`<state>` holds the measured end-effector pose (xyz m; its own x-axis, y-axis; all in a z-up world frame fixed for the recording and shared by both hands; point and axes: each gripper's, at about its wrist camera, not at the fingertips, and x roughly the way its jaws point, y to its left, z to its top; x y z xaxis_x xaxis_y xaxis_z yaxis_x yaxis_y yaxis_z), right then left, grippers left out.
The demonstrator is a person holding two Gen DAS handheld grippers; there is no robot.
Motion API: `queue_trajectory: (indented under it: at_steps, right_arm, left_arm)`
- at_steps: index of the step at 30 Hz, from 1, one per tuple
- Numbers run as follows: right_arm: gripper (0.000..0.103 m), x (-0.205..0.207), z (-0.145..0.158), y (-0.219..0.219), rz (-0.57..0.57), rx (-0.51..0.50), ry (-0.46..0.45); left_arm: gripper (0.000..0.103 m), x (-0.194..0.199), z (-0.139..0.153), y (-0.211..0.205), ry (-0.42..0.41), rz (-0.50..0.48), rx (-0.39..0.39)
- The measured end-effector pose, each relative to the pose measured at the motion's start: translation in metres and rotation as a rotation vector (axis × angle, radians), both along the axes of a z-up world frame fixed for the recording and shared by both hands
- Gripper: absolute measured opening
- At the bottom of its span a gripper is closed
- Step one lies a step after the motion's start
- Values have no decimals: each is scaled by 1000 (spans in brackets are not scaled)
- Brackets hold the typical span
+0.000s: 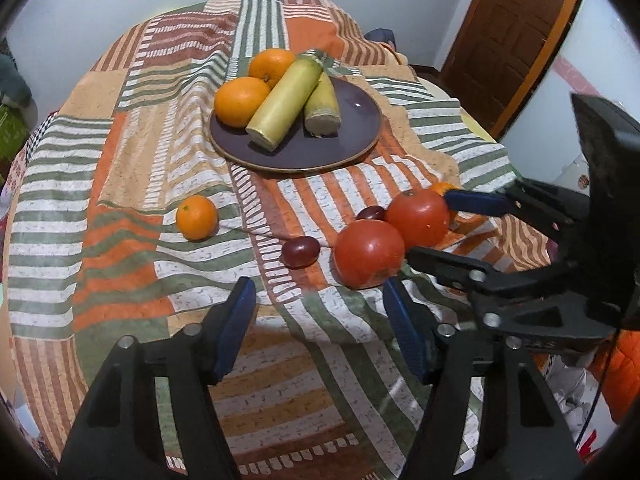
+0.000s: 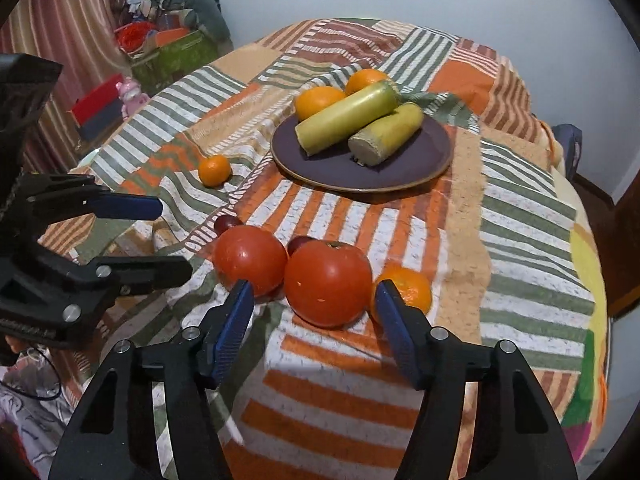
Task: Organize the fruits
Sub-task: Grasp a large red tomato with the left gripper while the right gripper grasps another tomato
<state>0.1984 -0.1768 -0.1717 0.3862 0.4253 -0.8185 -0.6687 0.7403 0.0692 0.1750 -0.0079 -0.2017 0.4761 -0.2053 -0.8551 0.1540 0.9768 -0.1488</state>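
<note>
Two glossy red tomatoes (image 2: 328, 282) seen near on the striped worktop (image 2: 520, 208), right gripper (image 2: 315, 299) jaws spread wide around the nearer one, untouched, left gripper (image 1: 319, 303) jaws wide open, nothing held, oranges (image 1: 241, 101) and pale green stalks laid on the far purple plate (image 1: 352, 136)

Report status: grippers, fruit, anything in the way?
Both grippers open, empty: left, right. Right lined up on nearer tomato. Plate holds two oranges and two cane pieces. Second tomato and small orange crowd the target.
</note>
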Motion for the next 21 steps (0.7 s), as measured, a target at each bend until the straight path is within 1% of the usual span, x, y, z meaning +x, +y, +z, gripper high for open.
queue_trajectory:
  at_steps: [4,6,10,15,18,21]
  right_arm:
    - [60,2,1,4,17,-10,-23]
    - [58,5,1,3,16,-2,-24]
    - [43,8,2,0,11,-10,-29]
    - [41,7,3,-3,17,3,-17]
    - [40,7,5,-7,3,26,-3]
    - [40,4,11,-15,-12,57,3]
  left_arm:
    - [51,1,0,-4,3,-19,8]
    - [51,2,-1,-4,13,-21,-10]
    - [51,3,-2,-5,20,-24,-18]
    - [51,6,-4,-11,35,-29,-27]
    - [51,9,-4,-16,43,-41,-42]
    - [51,12,-5,-24,44,-60,-35]
